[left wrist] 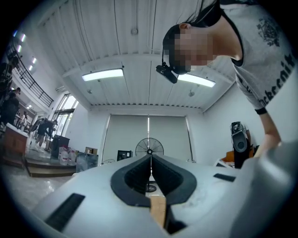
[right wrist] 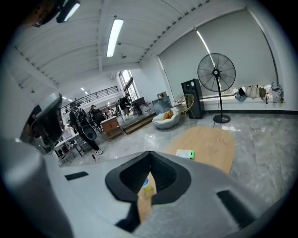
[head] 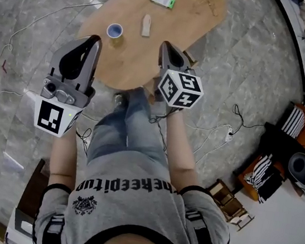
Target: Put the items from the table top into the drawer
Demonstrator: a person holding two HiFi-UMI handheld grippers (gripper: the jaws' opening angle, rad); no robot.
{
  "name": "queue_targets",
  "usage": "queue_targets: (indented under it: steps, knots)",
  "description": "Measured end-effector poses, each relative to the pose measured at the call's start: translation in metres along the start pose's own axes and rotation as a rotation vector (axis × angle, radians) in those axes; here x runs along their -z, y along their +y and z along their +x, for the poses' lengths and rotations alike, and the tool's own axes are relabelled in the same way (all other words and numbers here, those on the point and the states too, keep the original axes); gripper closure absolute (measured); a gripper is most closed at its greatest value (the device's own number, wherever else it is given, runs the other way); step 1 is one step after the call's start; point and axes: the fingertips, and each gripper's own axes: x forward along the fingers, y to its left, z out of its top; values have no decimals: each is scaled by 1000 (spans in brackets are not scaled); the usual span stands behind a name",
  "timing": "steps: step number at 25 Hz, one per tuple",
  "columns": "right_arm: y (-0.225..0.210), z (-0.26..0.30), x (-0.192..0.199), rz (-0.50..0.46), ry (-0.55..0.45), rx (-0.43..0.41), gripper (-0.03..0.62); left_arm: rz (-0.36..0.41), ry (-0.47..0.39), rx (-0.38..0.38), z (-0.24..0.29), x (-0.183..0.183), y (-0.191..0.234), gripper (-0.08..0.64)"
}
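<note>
Head view: oval wooden desk (head: 176,34) on a grey marble floor (head: 31,22) with loose cables. Three items lie on the desk, all apart from each other:
- White box with a green end (head: 163,0), by the far edge.
- Small beige block (head: 146,25), about mid desk.
- Small cup with a blue inside (head: 115,31), upright near the left edge.

Left tongs (head: 94,38) are held in front of the person with the tip over the desk's near left edge, just beside the cup and not touching it. Left gripper view: the left tongs (left wrist: 149,157) are closed, tips meeting, nothing held. Only a strip of wooden desk shows through the gap behind the tips. Beyond are a standing fan (left wrist: 149,149), a window wall and ceiling lights.

Right tongs (head: 166,46) have the tip over the near edge of the desk, right of the block and clear of it. Right gripper view: the right tongs (right wrist: 149,153) are closed tip to tip and empty. The cup (right wrist: 146,182) shows through the gap behind the tips, resting on the desk and not gripped. The box (right wrist: 185,154) lies further out on the desk (right wrist: 209,144), and a fan (right wrist: 216,69) stands by the far wall.

None of the items is held by either tongs.
</note>
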Motion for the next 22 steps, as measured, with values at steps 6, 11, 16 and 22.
queue_targets:
  steps: [6,11,16,22]
  knots:
    - [-23,71,50,54,161,-23,580,-9,78,-16,-2,48,14,549]
    - [-43,119,85,89,268,-22,567,-13,104,-67,2,69,31,549]
    - [-65,166,113,88,352,-14,544,-16,126,-113,3,92,47,549]
    - [-89,213,145,70,437,-5,511,-36,137,-155,8,127,59,549]
